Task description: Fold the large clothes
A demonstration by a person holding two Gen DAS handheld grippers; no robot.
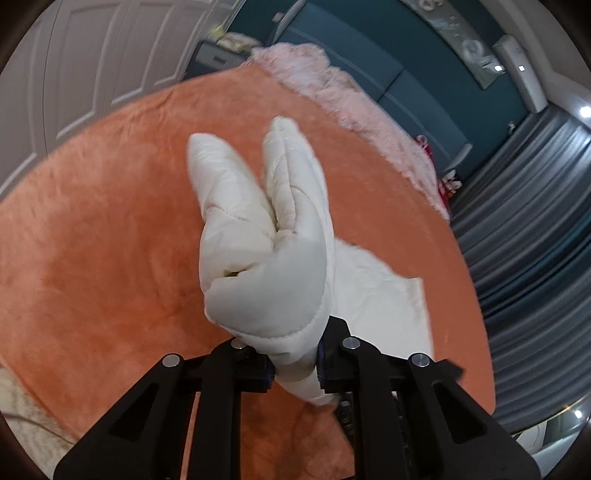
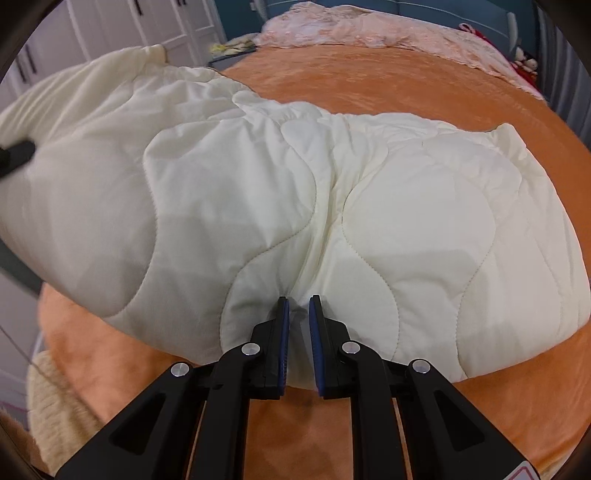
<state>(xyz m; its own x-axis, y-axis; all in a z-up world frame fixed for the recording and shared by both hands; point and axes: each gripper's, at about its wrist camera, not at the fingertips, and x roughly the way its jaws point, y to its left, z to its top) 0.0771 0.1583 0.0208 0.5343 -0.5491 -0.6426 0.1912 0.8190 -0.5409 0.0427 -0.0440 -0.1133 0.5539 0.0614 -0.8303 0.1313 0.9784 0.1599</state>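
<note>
Cream quilted garment [image 2: 295,192], thickly padded, lies spread over the orange bedspread [image 2: 369,77] of the bed, one side lifted off it toward the left of the right wrist view. Left claw [image 1: 295,363] is clenched on a bunched edge of it: the padding stands up in two puffy lobes above the pads, and the rest of the cloth trails down to the bed behind. Right claw [image 2: 297,332] is nearly closed over the near hem at mid-width; a thin pucker of cloth sits between the blue pads, so I read it as pinching the fabric, though the hold looks shallow. Handling judgement: soft, bulky, springy fill; light for its size but it drapes and sags between grip points, so it will not keep a crease unless pressed flat. The shell looks smooth and probably a little slippery; a shallow pinch on one layer may slide out. Better to take hold at a stitched hem or corner and gather the full thickness, as the left claw has. Not fragile. Pink fluffy blanket [image 2: 369,26] at the far end of the bed is well apart from the work.
</note>
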